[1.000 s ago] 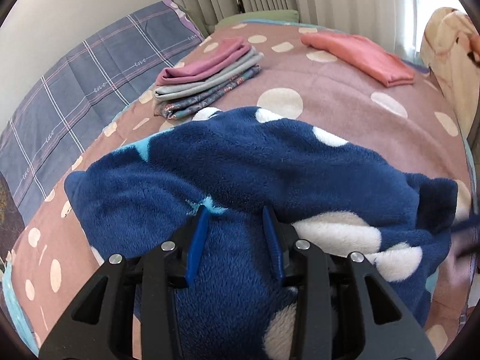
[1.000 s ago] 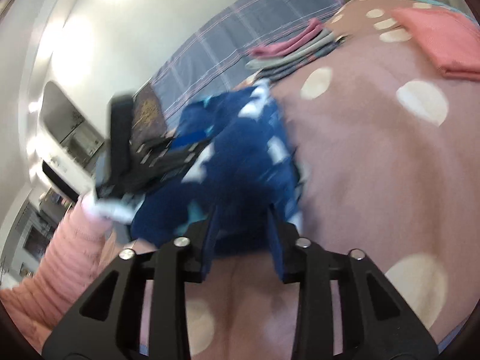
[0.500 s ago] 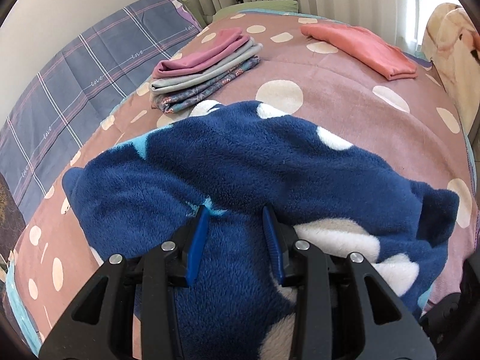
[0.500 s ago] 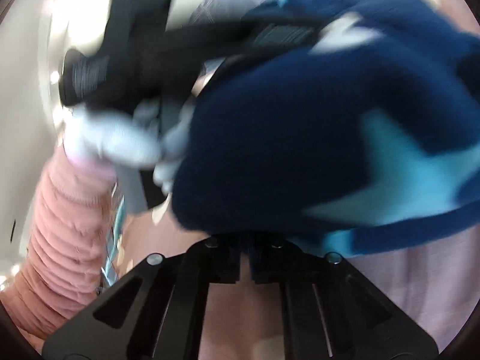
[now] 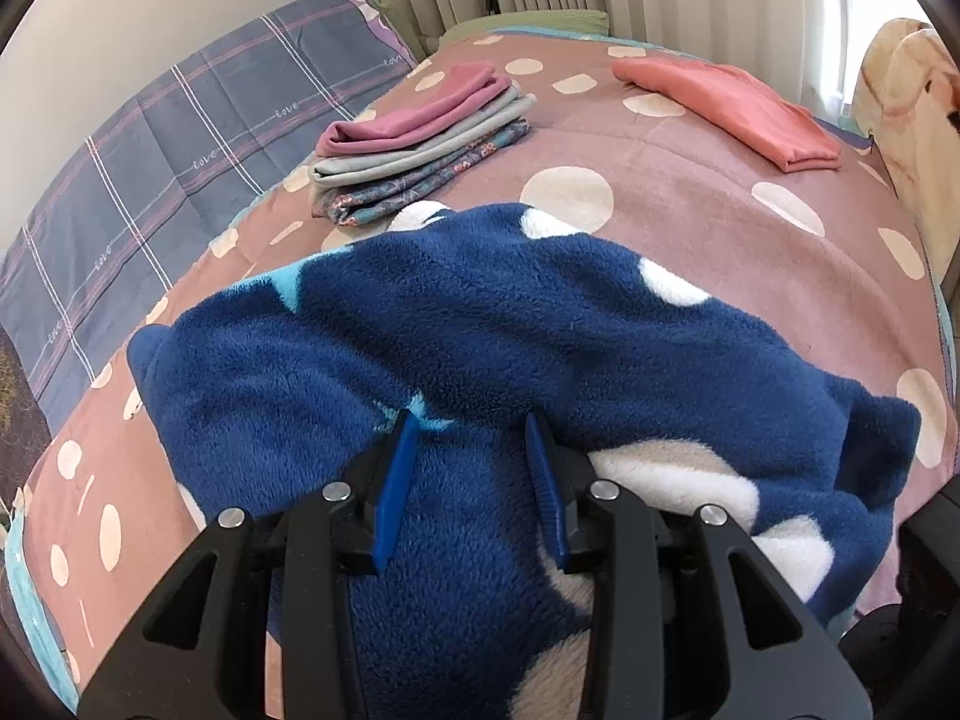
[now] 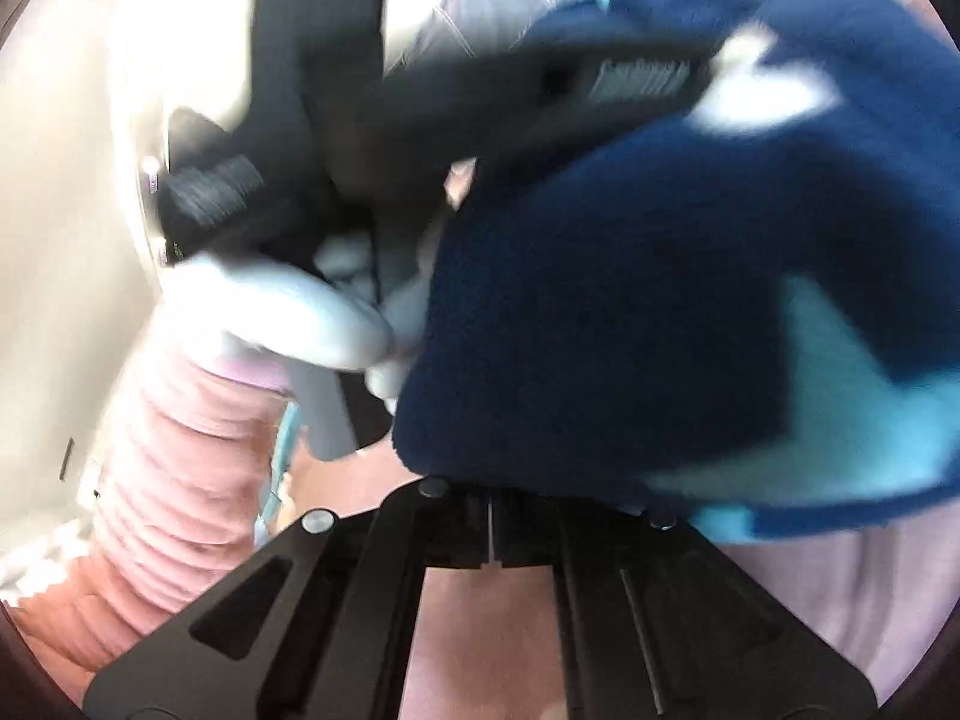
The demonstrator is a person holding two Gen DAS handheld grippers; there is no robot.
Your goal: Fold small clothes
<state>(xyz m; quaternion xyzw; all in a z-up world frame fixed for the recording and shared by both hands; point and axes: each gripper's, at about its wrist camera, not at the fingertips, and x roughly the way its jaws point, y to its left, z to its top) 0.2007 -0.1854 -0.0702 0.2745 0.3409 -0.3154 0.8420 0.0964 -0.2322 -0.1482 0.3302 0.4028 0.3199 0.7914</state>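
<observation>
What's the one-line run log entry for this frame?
stage: folding blue fleece garment on bed | left claw: part open, fleece between fingers | right claw: shut at garment edge | done: folded stack

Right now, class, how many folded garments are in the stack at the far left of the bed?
3: a pink one on top, a grey one in the middle and a patterned one at the bottom. Thinner pieces could be hidden between them.

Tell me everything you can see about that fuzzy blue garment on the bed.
The fuzzy blue garment looks like thick navy fleece with white spots and light-blue star shapes. It lies crumpled across the pink dotted bedspread, not yet folded. The left tongs press into its near side, fleece bunched between them; the right tongs have closed at its edge.
</observation>
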